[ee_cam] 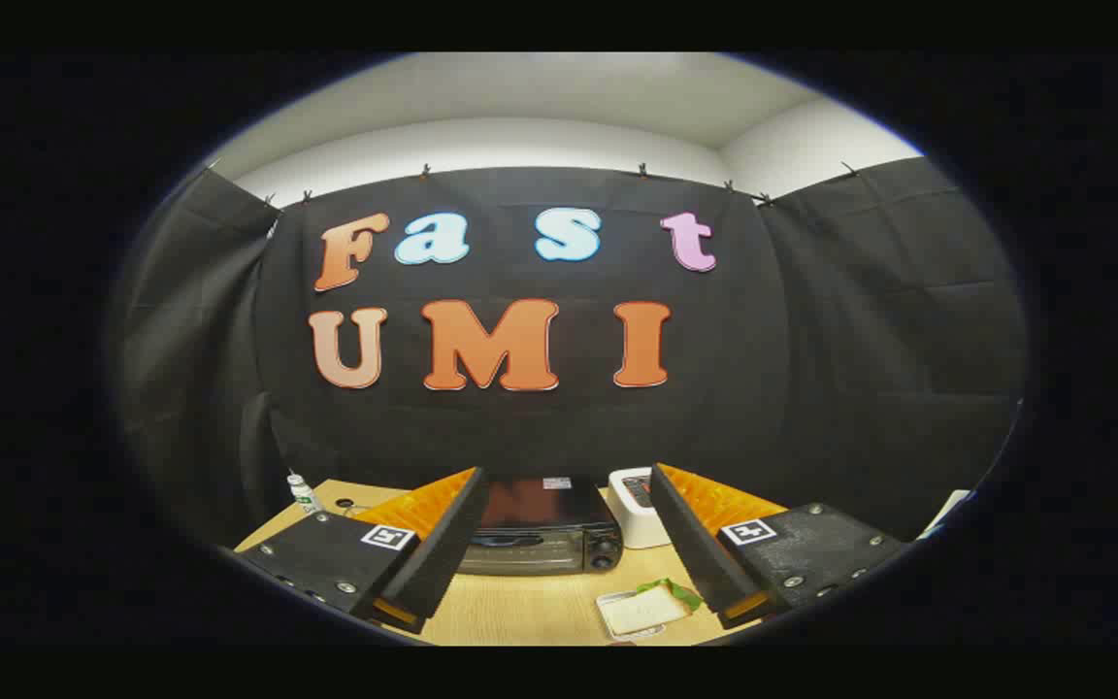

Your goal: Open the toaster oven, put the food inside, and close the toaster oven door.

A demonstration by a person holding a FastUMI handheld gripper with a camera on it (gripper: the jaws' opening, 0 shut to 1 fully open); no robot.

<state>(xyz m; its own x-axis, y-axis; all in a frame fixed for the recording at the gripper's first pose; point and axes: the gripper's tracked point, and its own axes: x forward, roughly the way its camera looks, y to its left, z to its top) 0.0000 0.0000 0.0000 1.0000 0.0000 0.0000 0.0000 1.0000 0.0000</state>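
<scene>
A dark toaster oven (540, 534) stands on the wooden table (510, 612), beyond and between my fingers, with its door closed. A sandwich with a green leaf sits on a small tray (644, 612) in front of the oven, just inside my right finger (700, 549). My gripper (559, 573) hangs above the table, open wide, with nothing between its fingers.
A white toaster-like appliance (635, 505) stands to the right of the oven. A small bottle (303, 493) stands at the table's far left corner. Black cloth walls close the booth behind the table.
</scene>
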